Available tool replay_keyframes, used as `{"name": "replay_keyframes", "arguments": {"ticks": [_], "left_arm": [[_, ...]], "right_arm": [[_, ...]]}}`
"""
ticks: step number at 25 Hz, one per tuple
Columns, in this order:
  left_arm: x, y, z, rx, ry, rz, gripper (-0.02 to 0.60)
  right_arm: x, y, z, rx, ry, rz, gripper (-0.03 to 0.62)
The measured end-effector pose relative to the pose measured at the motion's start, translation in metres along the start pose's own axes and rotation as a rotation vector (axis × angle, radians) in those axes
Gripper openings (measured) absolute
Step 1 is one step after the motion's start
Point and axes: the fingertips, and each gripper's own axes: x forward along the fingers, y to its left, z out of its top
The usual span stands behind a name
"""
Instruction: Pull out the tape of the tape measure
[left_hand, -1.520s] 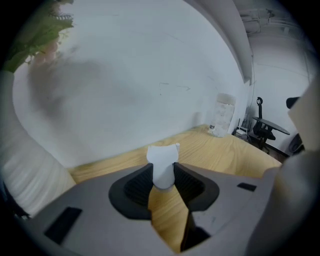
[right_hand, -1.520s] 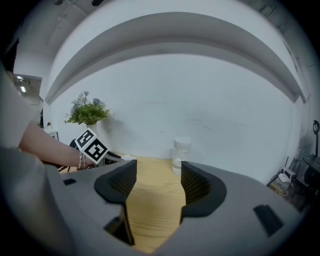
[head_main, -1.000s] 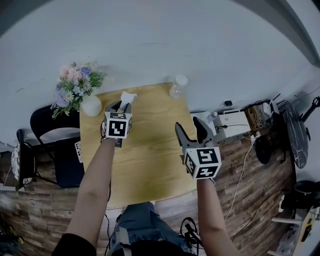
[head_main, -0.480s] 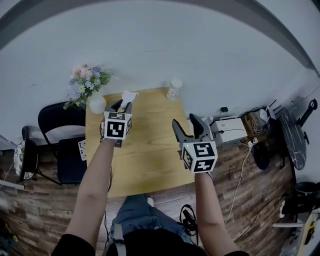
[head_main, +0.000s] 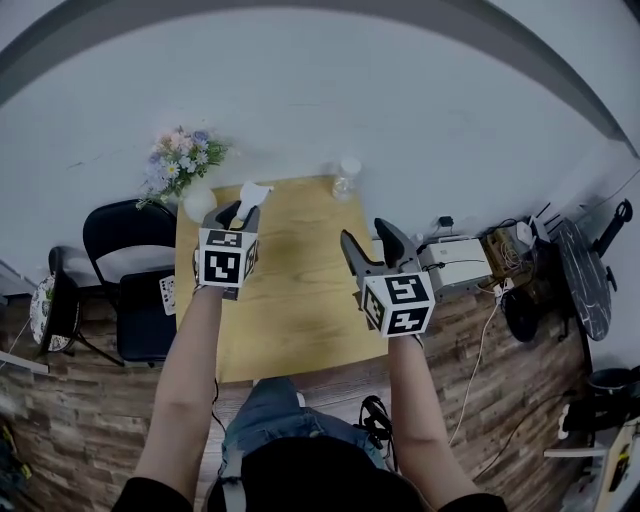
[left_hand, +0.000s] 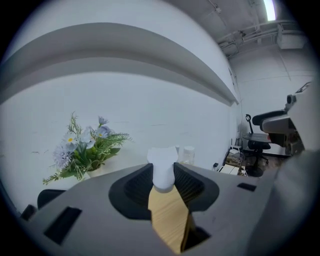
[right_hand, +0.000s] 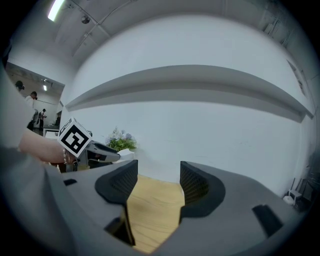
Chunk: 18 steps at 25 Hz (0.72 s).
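Over the table (head_main: 300, 290), left gripper (head_main: 240, 212) tight on white tape measure (left_hand: 162, 167), right gripper (right_hand: 156, 182) agape, empty

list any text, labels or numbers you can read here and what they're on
No words or numbers can be read.
Marker cubes: black-and-white square patterns, not text.
White card by the chair: marks too small to read.
White object in the left gripper's jaws: no print visible.
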Motion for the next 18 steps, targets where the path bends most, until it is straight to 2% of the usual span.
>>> {"name": "replay_keyframes", "arguments": {"ticks": [5, 13, 18], "left_arm": [[-0.017, 0.004, 0.011, -0.009, -0.030, -0.015, 0.138], [-0.044, -0.001, 0.034, 0.045, -0.046, -0.116, 0.138], [-0.056, 0.000, 0.042, 0.050, -0.042, -0.169, 0.138]], "right_arm": [[0.003, 0.009, 0.014, -0.025, -0.017, 0.019, 0.278], [0.021, 0.029, 0.042, -0.041, -0.050, 0.048, 0.268], [0.029, 0.049, 0.055, -0.059, -0.069, 0.087, 0.241]]}}
